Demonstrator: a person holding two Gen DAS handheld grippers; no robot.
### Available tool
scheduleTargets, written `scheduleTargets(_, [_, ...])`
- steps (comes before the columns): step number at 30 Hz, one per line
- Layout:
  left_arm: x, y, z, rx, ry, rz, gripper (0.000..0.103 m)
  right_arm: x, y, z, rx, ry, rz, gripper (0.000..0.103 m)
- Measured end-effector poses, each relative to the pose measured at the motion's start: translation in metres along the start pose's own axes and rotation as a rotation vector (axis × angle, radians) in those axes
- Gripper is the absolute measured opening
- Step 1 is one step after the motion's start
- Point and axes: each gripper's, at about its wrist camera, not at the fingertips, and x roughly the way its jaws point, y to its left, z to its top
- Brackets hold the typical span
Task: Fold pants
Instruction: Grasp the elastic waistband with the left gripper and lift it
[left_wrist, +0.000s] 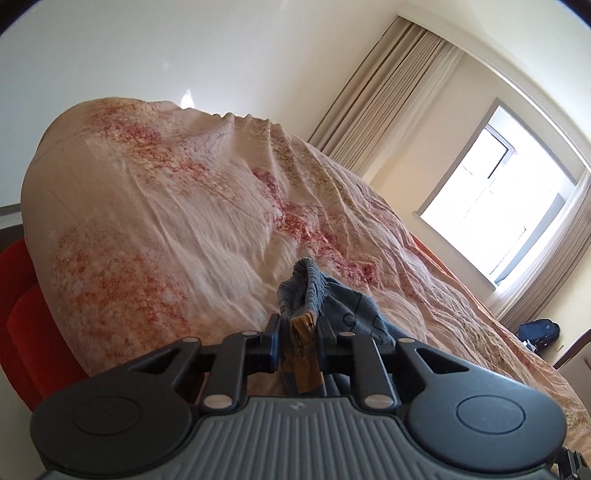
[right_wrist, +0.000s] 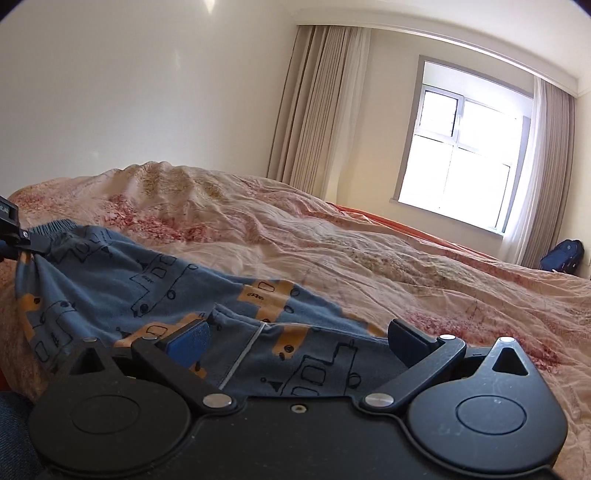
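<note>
Blue pants (right_wrist: 110, 280) printed with orange and outlined trucks lie spread on the pink floral bedspread (right_wrist: 332, 236). In the right wrist view my right gripper (right_wrist: 301, 334) is open, its fingers straddling a fold of the pants near the bed's front edge. At that view's far left, my left gripper (right_wrist: 37, 246) pinches the ribbed waistband. In the left wrist view the left gripper (left_wrist: 298, 325) is shut on bunched blue and orange fabric of the pants (left_wrist: 325, 295), held just above the bedspread (left_wrist: 166, 206).
A bright window (right_wrist: 461, 158) with beige curtains (right_wrist: 314, 110) is on the far wall. A blue bag (right_wrist: 563, 254) sits on the floor beyond the bed. A red surface (left_wrist: 18, 295) shows beside the bed's left edge.
</note>
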Motion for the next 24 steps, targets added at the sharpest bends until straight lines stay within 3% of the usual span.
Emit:
scheduleTargets(3, [-0.007,-0.006,0.003,0.038,-0.011,-0.007,0.020,0.022,0.001,-0.004,-0.016,0.079,-0.005,0.103])
scheduleTargets(5, [-0.009,-0.011,0.005,0.058,-0.015,-0.009,0.020,0.026,0.001,-0.006,-0.001,0.085,0.005,0.103])
scheduleTargets(14, [-0.033,-0.053,0.008,0.179,-0.078,-0.037,0.020,-0.016,-0.026,-0.010,0.068,-0.022,-0.020,0.103])
scheduleTargets(24, [-0.072,-0.153,0.000,0.456,-0.119,-0.238,0.020,-0.069,-0.077,-0.041,0.126,-0.044,-0.125,0.103])
